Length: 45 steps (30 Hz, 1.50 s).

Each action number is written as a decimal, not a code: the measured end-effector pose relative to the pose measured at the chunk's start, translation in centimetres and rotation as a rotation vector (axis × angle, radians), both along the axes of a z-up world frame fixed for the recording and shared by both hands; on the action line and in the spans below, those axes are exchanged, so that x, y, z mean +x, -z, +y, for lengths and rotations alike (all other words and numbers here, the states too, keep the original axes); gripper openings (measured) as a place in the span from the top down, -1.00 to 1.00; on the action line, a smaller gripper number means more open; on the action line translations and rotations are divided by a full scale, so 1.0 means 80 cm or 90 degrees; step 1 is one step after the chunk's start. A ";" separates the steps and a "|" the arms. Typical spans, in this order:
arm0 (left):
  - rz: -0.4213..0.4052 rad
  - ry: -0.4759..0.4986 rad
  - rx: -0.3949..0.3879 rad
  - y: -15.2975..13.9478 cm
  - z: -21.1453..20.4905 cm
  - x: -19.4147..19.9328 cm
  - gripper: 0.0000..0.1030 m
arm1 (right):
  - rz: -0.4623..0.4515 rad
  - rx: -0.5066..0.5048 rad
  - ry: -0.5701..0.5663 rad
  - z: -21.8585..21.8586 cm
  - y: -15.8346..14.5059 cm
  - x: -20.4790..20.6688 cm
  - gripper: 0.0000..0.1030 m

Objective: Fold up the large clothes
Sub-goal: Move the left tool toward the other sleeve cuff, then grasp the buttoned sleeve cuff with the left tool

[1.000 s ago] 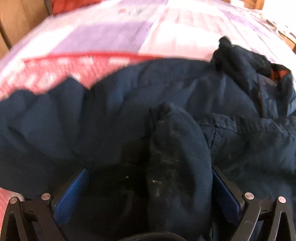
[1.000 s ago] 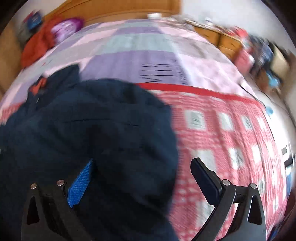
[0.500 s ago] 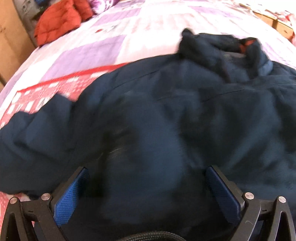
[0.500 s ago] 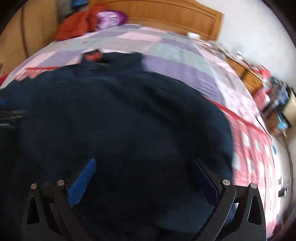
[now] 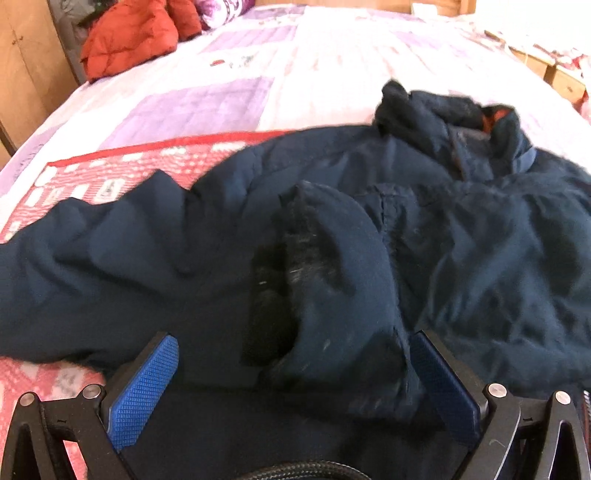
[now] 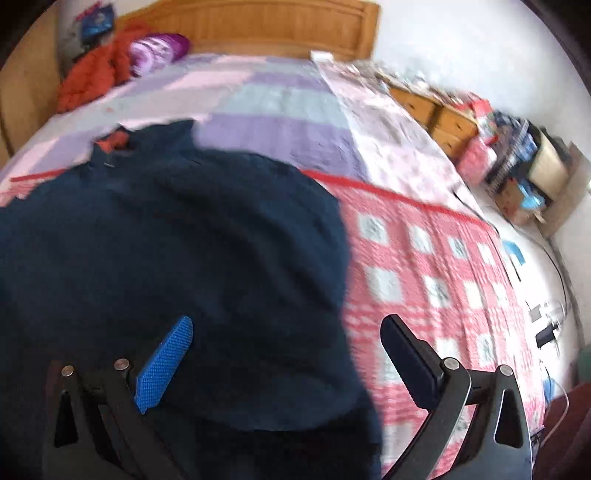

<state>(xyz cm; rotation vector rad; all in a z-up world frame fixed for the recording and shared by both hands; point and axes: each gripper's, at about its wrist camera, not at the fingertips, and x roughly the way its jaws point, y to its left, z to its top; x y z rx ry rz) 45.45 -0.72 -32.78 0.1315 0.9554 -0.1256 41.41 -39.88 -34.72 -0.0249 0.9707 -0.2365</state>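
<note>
- left gripper (image 5: 291,373) right up close, blue pads spread wide with a sleeve cuff (image 5: 332,295) lying loose between them, nothing pinched
- right gripper (image 6: 284,362) is just as wide apart, hanging over the near right edge of the navy jacket (image 6: 166,258), not biting cloth either
- the jacket sprawls across the red checked blanket (image 6: 424,266) on the bed, one sleeve trailing off to the left, body rumpled to the right
- looks like an early fold step: the sleeve is laid in over the body, the rest not squared up
- next move, i'd judge, calls for pinching a side edge or hem with both tongs and carrying it across evenly
- further off, the collar (image 5: 491,129) with an orange lining
- far left, an orange coat (image 5: 129,40) by the wooden headboard (image 6: 258,29)
</note>
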 end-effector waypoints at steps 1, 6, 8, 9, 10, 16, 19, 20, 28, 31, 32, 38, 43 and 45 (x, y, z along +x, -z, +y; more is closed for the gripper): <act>-0.001 -0.004 -0.003 -0.003 0.006 -0.001 -1.00 | -0.005 0.001 -0.022 0.017 -0.005 0.005 -1.00; -0.006 -0.092 0.008 -0.023 0.087 -0.015 -1.00 | 0.002 0.003 -0.086 0.090 -0.002 0.043 -1.00; -0.009 -0.134 0.016 -0.027 0.127 -0.018 -1.00 | 0.021 0.002 -0.084 0.101 0.012 0.051 -1.00; -0.010 -0.153 0.020 -0.029 0.146 -0.020 -1.00 | 0.049 0.006 -0.074 0.104 0.028 0.057 -1.00; -0.009 -0.174 0.026 -0.031 0.169 -0.021 -1.00 | 0.075 0.005 -0.062 0.103 0.044 0.062 -1.00; -0.001 -0.306 0.036 -0.033 0.316 -0.035 -1.00 | 0.078 -0.019 -0.032 0.109 0.058 0.060 -1.00; 0.010 -0.368 0.017 -0.026 0.387 -0.043 -1.00 | 0.109 -0.026 -0.013 0.111 0.056 0.065 -1.00; 0.013 -0.387 0.005 -0.023 0.406 -0.045 -1.00 | 0.120 -0.027 -0.004 0.113 0.055 0.069 -1.00; 0.059 -0.495 -0.205 0.024 0.554 -0.027 -1.00 | 0.123 -0.069 0.073 0.143 0.057 0.084 -1.00; 0.080 -0.488 -0.276 0.050 0.571 0.000 -1.00 | 0.116 -0.078 0.099 0.153 0.058 0.083 -1.00; 0.083 -0.490 -0.290 0.056 0.573 0.008 -1.00 | 0.114 -0.081 0.105 0.156 0.058 0.084 -1.00; 0.096 -0.496 -0.369 0.087 0.576 0.063 -1.00 | 0.106 -0.094 0.119 0.163 0.062 0.085 -1.00; 0.063 -0.539 -0.430 0.093 0.590 0.090 -0.88 | 0.099 -0.094 0.118 0.164 0.066 0.085 -1.00; 0.047 -0.541 -0.460 0.089 0.593 0.098 -0.54 | 0.095 -0.100 0.112 0.165 0.066 0.085 -1.00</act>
